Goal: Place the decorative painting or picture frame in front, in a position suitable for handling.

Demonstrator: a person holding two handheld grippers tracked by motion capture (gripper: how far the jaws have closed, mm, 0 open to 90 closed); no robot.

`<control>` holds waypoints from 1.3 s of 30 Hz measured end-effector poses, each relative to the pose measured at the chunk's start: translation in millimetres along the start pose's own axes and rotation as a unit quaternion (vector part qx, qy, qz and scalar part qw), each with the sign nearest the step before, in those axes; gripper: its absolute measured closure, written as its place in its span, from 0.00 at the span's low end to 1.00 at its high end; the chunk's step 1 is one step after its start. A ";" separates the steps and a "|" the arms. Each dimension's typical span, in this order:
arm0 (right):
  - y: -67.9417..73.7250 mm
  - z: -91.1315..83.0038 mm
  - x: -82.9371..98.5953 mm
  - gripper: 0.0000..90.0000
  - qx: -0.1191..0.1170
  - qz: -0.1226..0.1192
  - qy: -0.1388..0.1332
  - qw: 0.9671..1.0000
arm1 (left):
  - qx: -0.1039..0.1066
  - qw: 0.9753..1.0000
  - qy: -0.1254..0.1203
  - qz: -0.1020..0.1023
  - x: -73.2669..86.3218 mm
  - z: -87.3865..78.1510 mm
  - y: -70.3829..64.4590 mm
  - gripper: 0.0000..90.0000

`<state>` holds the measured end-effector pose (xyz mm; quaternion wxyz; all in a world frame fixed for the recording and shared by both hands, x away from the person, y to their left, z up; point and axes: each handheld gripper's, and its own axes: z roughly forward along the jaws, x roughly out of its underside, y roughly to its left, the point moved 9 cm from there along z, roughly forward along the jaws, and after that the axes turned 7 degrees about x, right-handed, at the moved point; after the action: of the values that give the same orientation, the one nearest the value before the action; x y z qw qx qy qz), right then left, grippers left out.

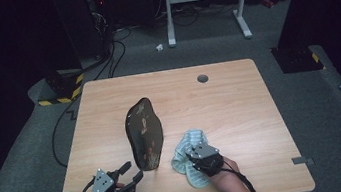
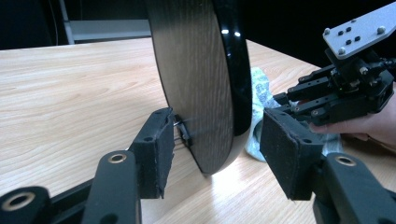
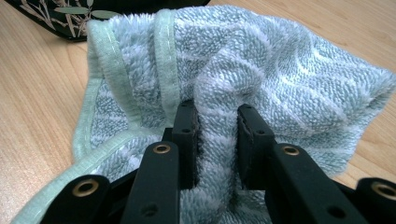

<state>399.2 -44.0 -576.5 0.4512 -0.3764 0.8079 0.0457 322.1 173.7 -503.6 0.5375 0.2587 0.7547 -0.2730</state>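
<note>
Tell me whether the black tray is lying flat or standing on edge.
Standing on edge: the black tray rises off the table, its lower rim between the left gripper jaws.

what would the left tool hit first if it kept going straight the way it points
Most likely the black tray, standing on edge. The left tool is open with the tray's lower rim already between its jaws, so it would meet that rim almost at once. The towel lies behind it.
</note>
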 end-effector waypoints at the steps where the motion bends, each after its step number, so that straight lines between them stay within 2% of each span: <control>1: 0.0 -0.1 0.0 0.79 0.000 0.000 0.000 1.000 | 0.001 1.000 0.001 0.000 -0.5 1.3 -0.6 0.50; 2: 0.0 -0.3 0.0 0.79 -0.001 0.000 0.000 1.000 | 0.003 1.000 0.000 -0.005 -1.2 3.1 -1.8 0.50; 14: 1.6 -3.4 0.9 0.79 0.000 0.000 -0.001 1.000 | 0.003 1.000 0.005 -0.004 -2.2 14.4 -1.6 0.50; 23: -0.5 -12.3 0.0 0.80 0.010 0.007 -0.017 1.000 | 0.008 1.000 0.009 -0.002 -4.9 26.7 -0.7 0.51; 33: -4.9 -21.2 -0.5 0.80 0.024 0.013 -0.033 0.999 | 0.013 1.000 0.014 -0.005 -4.1 35.5 2.4 0.60; 39: -7.1 -26.2 -3.4 0.80 0.027 0.019 -0.044 0.999 | 0.015 1.000 0.014 0.002 -4.1 35.0 2.9 0.67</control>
<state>386.6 -57.9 -556.6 0.4950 -0.3463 0.7954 0.0491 348.8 151.2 -509.7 0.5234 0.2717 0.7577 -0.2796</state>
